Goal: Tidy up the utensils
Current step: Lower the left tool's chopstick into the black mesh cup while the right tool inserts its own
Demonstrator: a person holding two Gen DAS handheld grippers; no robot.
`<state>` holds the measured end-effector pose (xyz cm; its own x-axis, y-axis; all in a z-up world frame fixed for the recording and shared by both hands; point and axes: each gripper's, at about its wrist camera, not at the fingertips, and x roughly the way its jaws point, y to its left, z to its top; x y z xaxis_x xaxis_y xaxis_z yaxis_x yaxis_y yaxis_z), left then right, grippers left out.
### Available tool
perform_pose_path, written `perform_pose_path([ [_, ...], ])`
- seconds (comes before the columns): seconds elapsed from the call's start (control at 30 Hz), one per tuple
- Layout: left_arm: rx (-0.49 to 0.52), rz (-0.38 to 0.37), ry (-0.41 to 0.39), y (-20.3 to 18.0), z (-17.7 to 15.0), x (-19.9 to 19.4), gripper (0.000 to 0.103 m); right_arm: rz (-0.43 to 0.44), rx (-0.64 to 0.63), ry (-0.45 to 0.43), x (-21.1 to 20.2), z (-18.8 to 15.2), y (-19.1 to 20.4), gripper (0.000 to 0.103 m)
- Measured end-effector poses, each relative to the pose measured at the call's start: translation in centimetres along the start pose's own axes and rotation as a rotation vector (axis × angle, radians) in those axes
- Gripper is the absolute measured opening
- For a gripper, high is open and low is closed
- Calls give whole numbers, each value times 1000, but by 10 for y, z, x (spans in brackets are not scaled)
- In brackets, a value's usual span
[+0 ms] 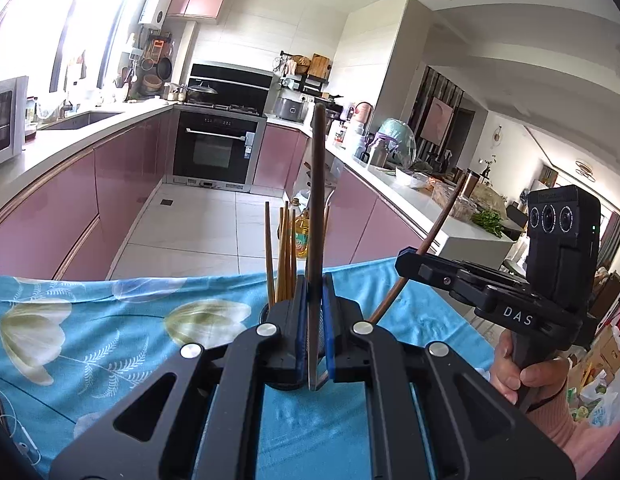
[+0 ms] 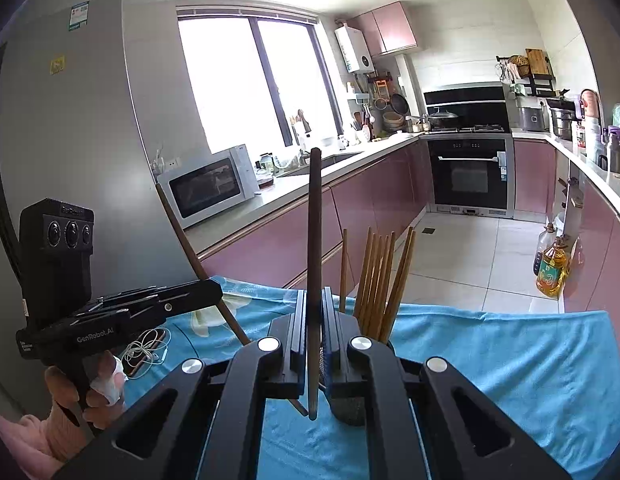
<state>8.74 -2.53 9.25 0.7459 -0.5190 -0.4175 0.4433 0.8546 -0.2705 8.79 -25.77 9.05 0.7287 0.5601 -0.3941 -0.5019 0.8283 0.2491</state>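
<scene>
My left gripper [image 1: 317, 320] is shut on a dark brown chopstick [image 1: 315, 200] that stands nearly upright between its blue pads. In the right wrist view my right gripper [image 2: 314, 320] is likewise shut on a second dark chopstick [image 2: 313, 220], also upright. Each gripper shows in the other's view: the right gripper [image 1: 405, 262] with its tilted chopstick [image 1: 441, 224], and the left gripper [image 2: 214, 290] with its own [image 2: 190, 248]. Just beyond both sits a dark mesh holder [image 2: 349, 408] with several lighter wooden chopsticks [image 2: 379, 280] [image 1: 284, 256] standing in it, partly hidden by the jaws.
A blue floral cloth [image 1: 110, 320] covers the table, whose far edge drops to the tiled kitchen floor. White earphones on a phone [image 2: 146, 350] lie at the table's left. Oil bottles [image 2: 551, 268] stand on the floor by pink cabinets. A microwave [image 2: 212, 188] sits on the counter.
</scene>
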Motion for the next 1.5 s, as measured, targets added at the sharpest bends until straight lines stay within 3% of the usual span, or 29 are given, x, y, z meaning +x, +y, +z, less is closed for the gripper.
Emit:
perform_pose_path([
  [0.4,26,6,-39,-14,24,-3,8,-7,1,-34,1,17,-2,6],
  [1.5,48,38,-42,-29,35,12,8,-37,11,-7,22,23,-6,6],
])
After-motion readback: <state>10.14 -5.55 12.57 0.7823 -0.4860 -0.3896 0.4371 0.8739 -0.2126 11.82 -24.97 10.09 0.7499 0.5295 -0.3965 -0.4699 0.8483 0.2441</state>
